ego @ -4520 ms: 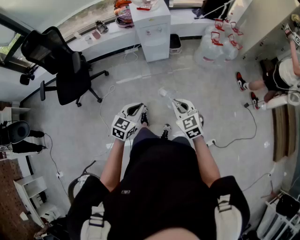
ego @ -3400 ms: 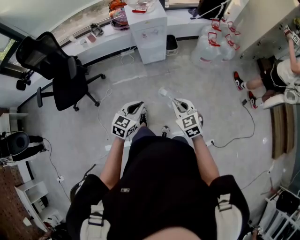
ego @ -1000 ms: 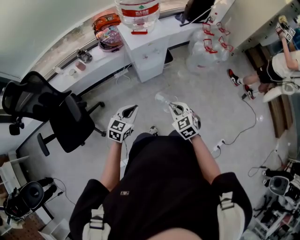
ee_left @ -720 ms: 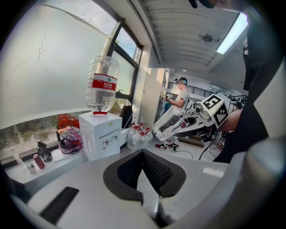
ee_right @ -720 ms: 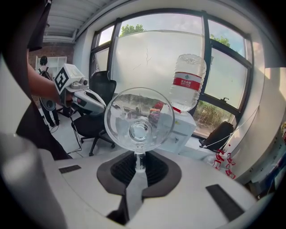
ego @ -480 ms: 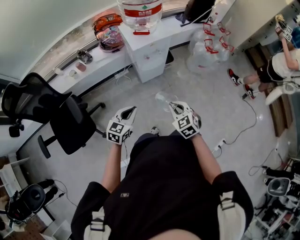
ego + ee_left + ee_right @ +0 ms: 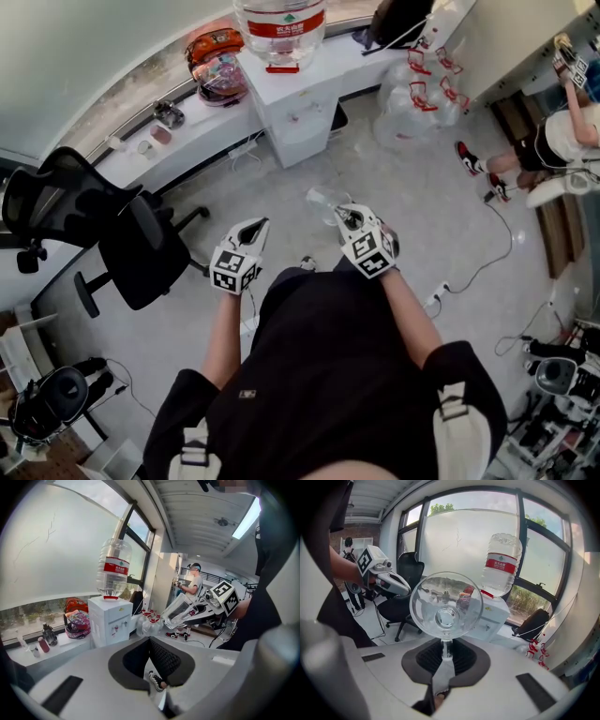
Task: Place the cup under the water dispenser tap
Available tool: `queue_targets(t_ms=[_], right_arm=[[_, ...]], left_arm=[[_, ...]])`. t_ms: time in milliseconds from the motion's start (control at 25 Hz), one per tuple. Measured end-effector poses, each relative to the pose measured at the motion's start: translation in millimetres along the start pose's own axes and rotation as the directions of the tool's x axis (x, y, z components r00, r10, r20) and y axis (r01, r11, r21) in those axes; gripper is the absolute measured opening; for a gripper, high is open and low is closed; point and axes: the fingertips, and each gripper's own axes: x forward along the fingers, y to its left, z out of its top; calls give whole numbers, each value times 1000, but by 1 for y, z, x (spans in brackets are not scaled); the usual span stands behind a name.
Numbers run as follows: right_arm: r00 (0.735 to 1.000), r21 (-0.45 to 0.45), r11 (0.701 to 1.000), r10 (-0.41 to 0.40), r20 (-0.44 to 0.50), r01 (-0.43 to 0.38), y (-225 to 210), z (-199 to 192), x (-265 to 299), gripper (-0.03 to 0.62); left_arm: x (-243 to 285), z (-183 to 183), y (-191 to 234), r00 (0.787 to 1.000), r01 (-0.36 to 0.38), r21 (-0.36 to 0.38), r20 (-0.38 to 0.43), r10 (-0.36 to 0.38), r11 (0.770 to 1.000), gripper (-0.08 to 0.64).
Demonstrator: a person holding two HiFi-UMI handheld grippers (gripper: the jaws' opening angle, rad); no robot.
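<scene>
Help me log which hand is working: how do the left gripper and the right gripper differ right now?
The right gripper is clamped on the edge of the clear cup; the left gripper holds nothing. The right gripper's pads are separated by the cup wall, while the left gripper's pads meet. Both are white and point toward the water dispenser.
</scene>
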Motion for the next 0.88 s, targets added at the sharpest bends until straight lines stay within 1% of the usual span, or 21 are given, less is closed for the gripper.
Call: queue_targets(t_ms=[200, 520, 880], right_arm=[[1000, -2, 1000, 17, -3, -17, -18, 1, 10, 14], [1000, 14, 1000, 21, -5, -21, -78, 3, 32, 14], [997, 23, 997, 77, -32, -76, -128, 1, 66, 14]], left_arm=[[16, 6, 10, 1000, -17, -3, -11, 17, 1000, -2], [68, 40, 23, 1000, -15, 11, -21, 15, 1000, -2], [125, 68, 41, 999, -17, -5, -48, 17, 1000, -2]])
